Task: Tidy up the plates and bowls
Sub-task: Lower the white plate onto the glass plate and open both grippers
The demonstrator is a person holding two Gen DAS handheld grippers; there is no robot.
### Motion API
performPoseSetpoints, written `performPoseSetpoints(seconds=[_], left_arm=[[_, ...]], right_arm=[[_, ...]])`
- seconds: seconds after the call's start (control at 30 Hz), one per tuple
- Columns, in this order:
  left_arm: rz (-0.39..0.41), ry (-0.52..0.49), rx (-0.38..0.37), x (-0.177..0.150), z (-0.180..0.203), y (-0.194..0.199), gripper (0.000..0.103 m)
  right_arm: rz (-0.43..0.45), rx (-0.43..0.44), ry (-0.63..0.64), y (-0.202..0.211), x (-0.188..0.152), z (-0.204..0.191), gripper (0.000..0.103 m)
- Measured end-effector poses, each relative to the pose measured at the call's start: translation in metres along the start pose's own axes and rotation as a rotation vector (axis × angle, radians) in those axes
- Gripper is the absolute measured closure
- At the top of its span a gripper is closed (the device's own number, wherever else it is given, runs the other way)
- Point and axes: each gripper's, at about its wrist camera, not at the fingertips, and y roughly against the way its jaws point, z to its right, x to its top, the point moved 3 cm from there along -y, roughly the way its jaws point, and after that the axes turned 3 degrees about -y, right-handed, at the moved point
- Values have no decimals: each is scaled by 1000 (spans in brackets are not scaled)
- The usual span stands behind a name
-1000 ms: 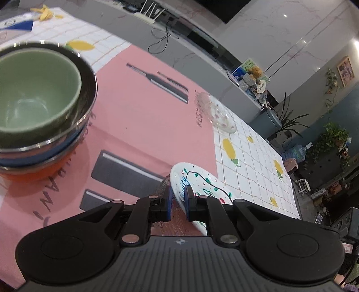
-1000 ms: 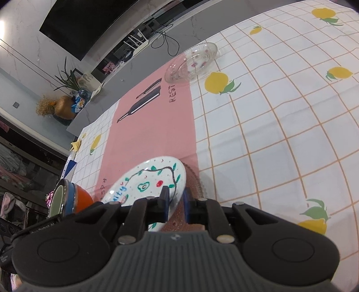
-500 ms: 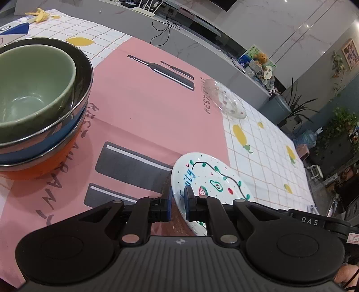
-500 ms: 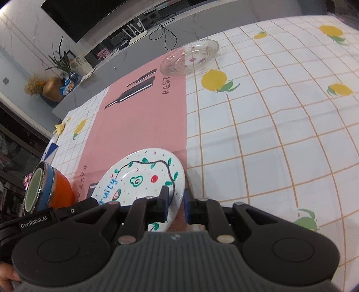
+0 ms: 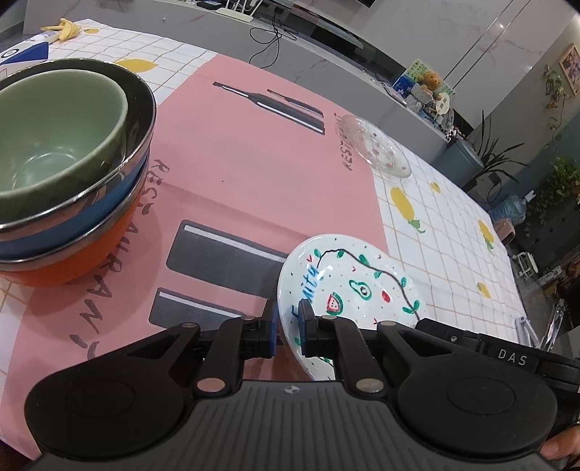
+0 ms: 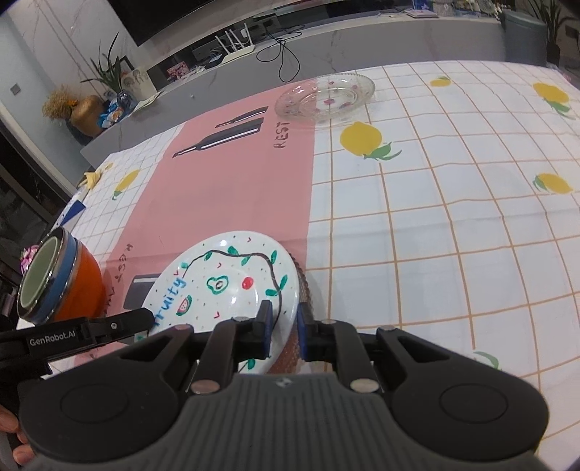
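Observation:
A white plate painted with fruit (image 5: 359, 286) (image 6: 232, 286) is gripped at opposite rims by both grippers. My left gripper (image 5: 288, 326) is shut on its near-left rim. My right gripper (image 6: 282, 328) is shut on its near-right rim, with a brownish textured glass plate (image 6: 302, 286) showing under that edge. A stack of bowls, green in steel-rimmed blue and orange (image 5: 65, 174) (image 6: 54, 282), stands at the left. A clear glass plate with red dots (image 5: 377, 148) (image 6: 326, 98) lies at the far side.
A pink mat (image 5: 253, 174) lies on a white checked tablecloth with lemons (image 6: 453, 217). A banana peel (image 5: 63, 29) and a blue-white box (image 5: 21, 54) lie at the far left corner. A grey counter with cables (image 6: 282, 47) runs behind the table.
Both views have pulled back and levelled slightly; the fruit plate, still held by both grippers, shows more of its face. The bowls and the glass plate have not moved.

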Motion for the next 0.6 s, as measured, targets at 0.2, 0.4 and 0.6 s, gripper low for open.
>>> performPoseSetpoints(seconds=[0.2, 0.4, 0.6], left_arm=[[1, -27, 12, -1, 2, 0, 91], [3, -66, 22, -2, 6, 2, 91], [49, -89, 47, 0, 9, 9, 90]], right_arm=[[5, -21, 31, 1, -1, -3, 91], [5, -28, 45, 1, -2, -5, 86], [4, -27, 4, 3, -1, 1, 83]])
